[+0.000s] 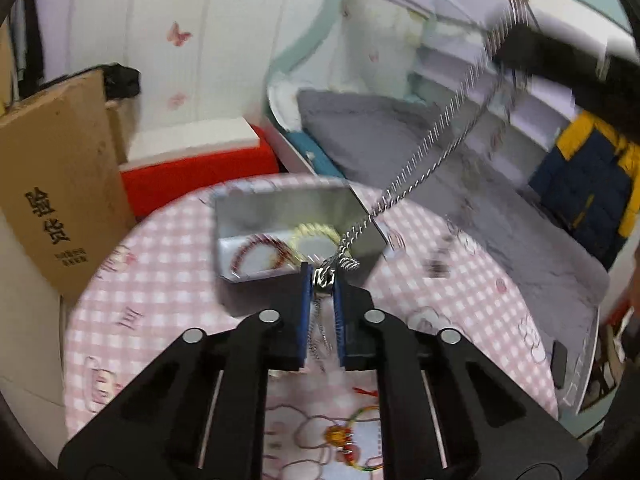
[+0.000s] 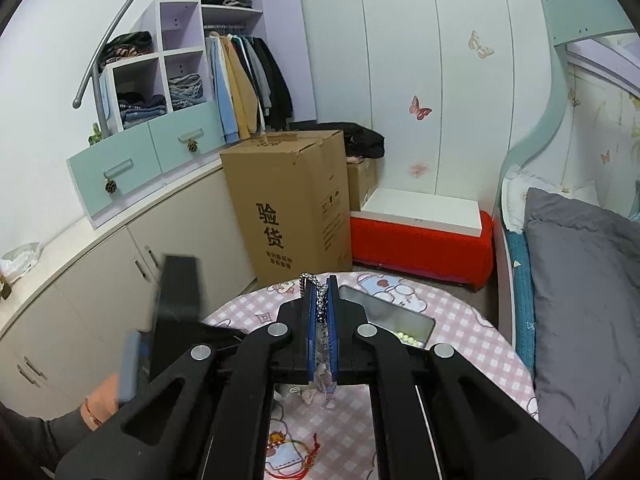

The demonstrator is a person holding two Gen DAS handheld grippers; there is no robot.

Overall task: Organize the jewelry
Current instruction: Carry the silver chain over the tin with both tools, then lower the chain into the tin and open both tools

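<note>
A silver chain stretches between both grippers. My left gripper is shut on its lower end, just above the near rim of an open metal tin. Inside the tin lie a red bead bracelet and a gold bracelet. The chain rises to the blurred right gripper at the upper right. In the right wrist view my right gripper is shut on the chain, with links showing between the blue pads. The tin lies beyond, with pale beads in it.
The round table has a pink checked cloth. A red and yellow cord bracelet lies on it near me. A cardboard box, a red bench and a bed with a grey pillow surround the table.
</note>
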